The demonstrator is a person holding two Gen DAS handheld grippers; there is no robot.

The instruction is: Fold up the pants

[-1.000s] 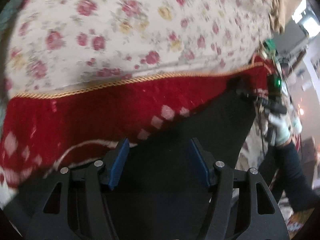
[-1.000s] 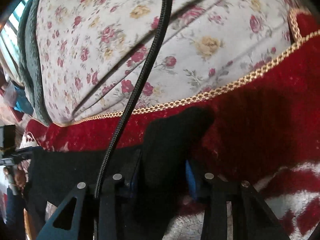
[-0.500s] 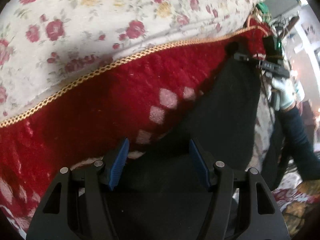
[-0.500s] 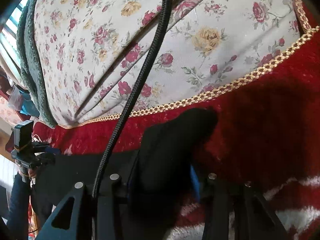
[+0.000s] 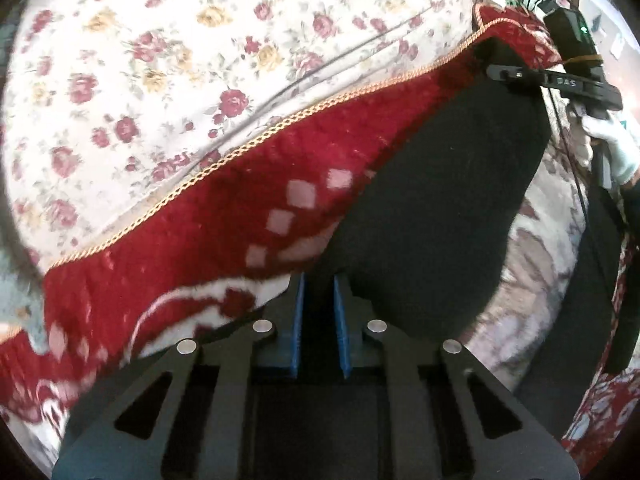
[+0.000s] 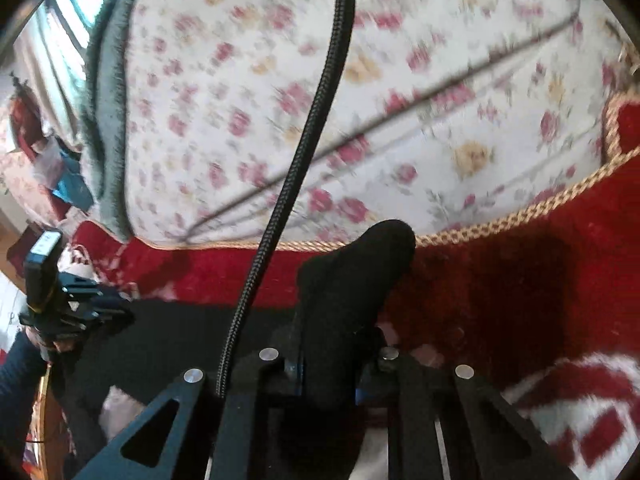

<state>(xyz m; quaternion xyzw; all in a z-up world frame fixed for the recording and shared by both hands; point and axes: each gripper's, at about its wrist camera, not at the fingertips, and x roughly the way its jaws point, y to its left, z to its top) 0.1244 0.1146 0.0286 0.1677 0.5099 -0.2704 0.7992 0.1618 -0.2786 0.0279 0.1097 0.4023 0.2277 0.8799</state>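
Floral sheet (image 5: 168, 80) above a gold-edged red blanket (image 5: 248, 200), the landmark. Black pants (image 5: 448, 184) lie stretched across the blanket. Right gripper (image 6: 326, 364), near the blanket's gold trim, jaws pinching a pants corner; left gripper (image 5: 319, 312), lower on the blanket, jaws nearly together, pinching the pants' edge.

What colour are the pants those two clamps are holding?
Plain black pants, no pattern, lying on a red blanket. The left wrist view shows them best.
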